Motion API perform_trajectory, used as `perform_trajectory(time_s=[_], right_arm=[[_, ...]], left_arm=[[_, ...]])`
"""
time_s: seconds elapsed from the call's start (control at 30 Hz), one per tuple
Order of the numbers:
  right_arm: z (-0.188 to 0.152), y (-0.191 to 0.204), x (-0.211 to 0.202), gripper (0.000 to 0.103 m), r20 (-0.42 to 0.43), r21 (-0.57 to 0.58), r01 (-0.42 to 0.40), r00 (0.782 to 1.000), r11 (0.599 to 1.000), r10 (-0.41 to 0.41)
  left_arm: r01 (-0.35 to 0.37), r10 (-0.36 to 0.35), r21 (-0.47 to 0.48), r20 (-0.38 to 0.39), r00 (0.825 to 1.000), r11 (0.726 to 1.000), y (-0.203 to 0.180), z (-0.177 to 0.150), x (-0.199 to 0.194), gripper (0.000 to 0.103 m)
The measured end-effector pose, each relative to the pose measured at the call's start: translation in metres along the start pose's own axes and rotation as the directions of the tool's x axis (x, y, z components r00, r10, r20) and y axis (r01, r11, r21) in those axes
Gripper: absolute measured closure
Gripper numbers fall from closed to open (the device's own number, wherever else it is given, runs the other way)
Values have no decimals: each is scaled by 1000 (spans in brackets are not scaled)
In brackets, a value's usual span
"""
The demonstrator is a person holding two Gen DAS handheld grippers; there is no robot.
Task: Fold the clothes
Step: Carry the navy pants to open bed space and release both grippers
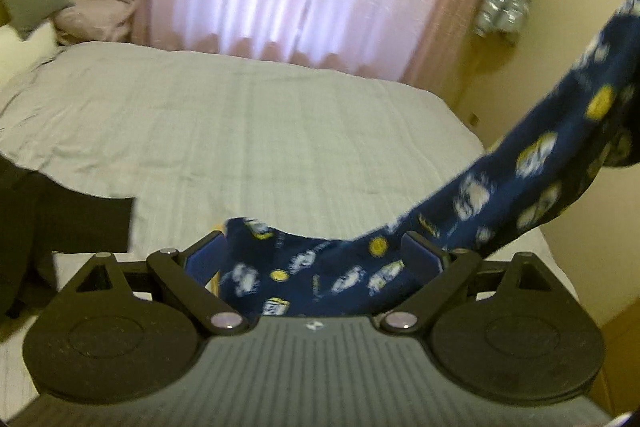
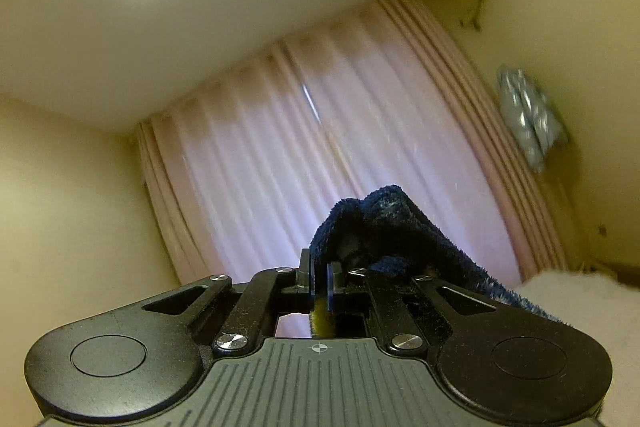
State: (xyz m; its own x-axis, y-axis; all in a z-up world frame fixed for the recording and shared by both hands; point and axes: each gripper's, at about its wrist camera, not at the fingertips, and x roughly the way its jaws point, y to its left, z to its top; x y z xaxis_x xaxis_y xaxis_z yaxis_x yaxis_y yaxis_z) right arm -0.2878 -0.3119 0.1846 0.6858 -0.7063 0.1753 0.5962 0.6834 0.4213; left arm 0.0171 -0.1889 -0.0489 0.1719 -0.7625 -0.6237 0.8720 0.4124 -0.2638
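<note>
The left hand-held gripper (image 1: pixel 316 251), black with blue-padded fingers, stands with its jaws spread wide above a bed dressed in a pale grey, faintly striped cover (image 1: pixel 248 131). A navy fleece garment printed with white and yellow figures (image 1: pixel 532 171) lies slack across the gap between the jaws; the pads (image 1: pixel 420 251) do not pinch it. From there the cloth runs as one long band up and away to the left gripper's right, rising off the bed toward the edge of the view. The right hand-held gripper (image 2: pixel 319 285), tilted up toward the ceiling and a pink pleated curtain (image 2: pixel 320 147), has its jaws drawn together on a bunched fold of the same navy fleece, which humps over its right finger and trails down to the right.

So the garment's long axis stretches between the two tools: its high end pinned by the right one, its low end draped loose over the left. The left gripper is the nearer to the hanging end, and the cloth already sits between its fingers. A dark, flat piece of fabric (image 1: pixel 64 223) lies on the bed's near left corner; whether it is folded clothing is unclear.
</note>
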Motion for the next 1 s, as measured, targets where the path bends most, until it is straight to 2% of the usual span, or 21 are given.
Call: perform_trajectory(time_s=[0.13, 0.2, 0.23, 0.27, 0.3, 0.33, 0.37, 0.43, 0.47, 0.5, 0.53, 0.57, 0.63, 0.73, 0.9, 1.0], right_arm=[[32, -14, -23, 99, 47, -22, -35, 998, 999, 36], [26, -18, -19, 99, 8, -29, -65, 998, 997, 66], [21, -18, -18, 99, -51, -33, -64, 997, 997, 62], [6, -20, -11, 99, -163, -48, -49, 986, 998, 40], [-12, -21, -3, 98, -283, -70, -35, 959, 997, 14], [-39, -21, 7, 98, -434, -115, -18, 900, 993, -34], [-72, -25, 16, 98, -577, -162, 17, 810, 987, -109], [-132, -43, 10, 85, -725, -219, 105, 648, 970, -234], [-156, -52, 0, 61, -762, -218, 144, 593, 965, -260], [-180, -62, -10, 47, -796, -220, 182, 535, 959, -284], [-203, -72, -21, 47, -825, -218, 218, 479, 951, -299], [-216, -81, -32, 47, -846, -196, 251, 445, 948, -292], [-231, -99, -53, 47, -870, -140, 341, 407, 930, -280], [-239, -116, -82, 47, -883, -80, 448, 384, 891, -272], [-236, -116, -121, 47, -873, -99, 542, 356, 834, -335], [-245, -107, -148, 47, -859, -109, 580, 354, 807, -370]], left_arm=[[35, -35, 50, 10, 999, 998, -34, 0, 0, 11], [43, -44, 70, 12, 999, 997, -43, 1, 2, 11], [44, -45, 76, 10, 999, 996, -46, 1, 4, 11], [46, -47, 82, 8, 999, 996, -48, 1, 6, 11], [43, -43, 86, -1, 999, 995, -48, 1, 9, 11], [40, -39, 89, -11, 999, 995, -47, 0, 11, 11], [39, -38, 92, -20, 999, 995, -43, -1, 12, 11], [42, -38, 96, -46, 998, 995, -37, -7, 15, 11], [41, -35, 96, -60, 998, 994, -33, -9, 16, 11], [36, -28, 96, -84, 996, 995, -28, -14, 17, 11], [31, -20, 96, -108, 994, 995, -23, -20, 18, 11], [25, -11, 101, -134, 991, 995, -19, -26, 20, 11], [14, 7, 112, -187, 982, 994, -12, -39, 22, 11], [43, -3, 158, -242, 970, 986, -18, -56, 24, 11], [97, -15, 232, -332, 943, 968, -27, -83, 29, 11], [136, -31, 280, -349, 937, 950, -41, -92, 30, 11]])
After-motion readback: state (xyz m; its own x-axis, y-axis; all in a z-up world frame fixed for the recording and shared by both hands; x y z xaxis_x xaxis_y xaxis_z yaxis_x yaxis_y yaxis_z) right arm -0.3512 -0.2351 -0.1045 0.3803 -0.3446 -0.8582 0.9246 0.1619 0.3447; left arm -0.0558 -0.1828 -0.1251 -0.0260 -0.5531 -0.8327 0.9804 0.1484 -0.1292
